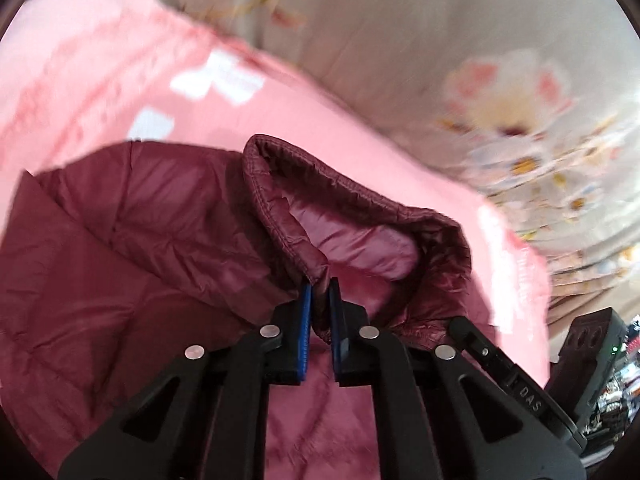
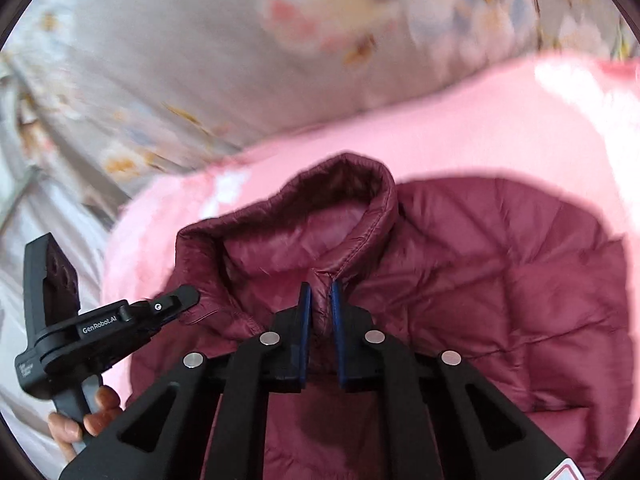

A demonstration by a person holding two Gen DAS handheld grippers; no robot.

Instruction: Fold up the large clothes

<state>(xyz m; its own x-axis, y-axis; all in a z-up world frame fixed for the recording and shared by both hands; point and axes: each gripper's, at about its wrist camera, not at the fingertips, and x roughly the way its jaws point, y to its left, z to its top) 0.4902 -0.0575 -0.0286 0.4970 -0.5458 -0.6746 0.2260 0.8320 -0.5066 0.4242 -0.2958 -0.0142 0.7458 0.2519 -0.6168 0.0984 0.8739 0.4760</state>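
A maroon quilted puffer jacket [image 1: 120,248] with a stand-up collar [image 1: 352,196] lies over a pink blanket [image 1: 120,64]. My left gripper [image 1: 320,296] is shut on the jacket's fabric at one end of the collar. My right gripper [image 2: 320,298] is shut on the jacket [image 2: 500,288] at the other end of the collar [image 2: 360,176]. The left gripper's body [image 2: 100,320] shows at the left of the right wrist view, touching the collar's side. The right gripper's body [image 1: 520,380] shows at the lower right of the left wrist view.
The pink blanket [image 2: 460,120] lies on a bed with a grey floral sheet [image 1: 500,100], which also shows in the right wrist view [image 2: 160,60]. A person's fingers [image 2: 92,416] hold the left gripper's handle.
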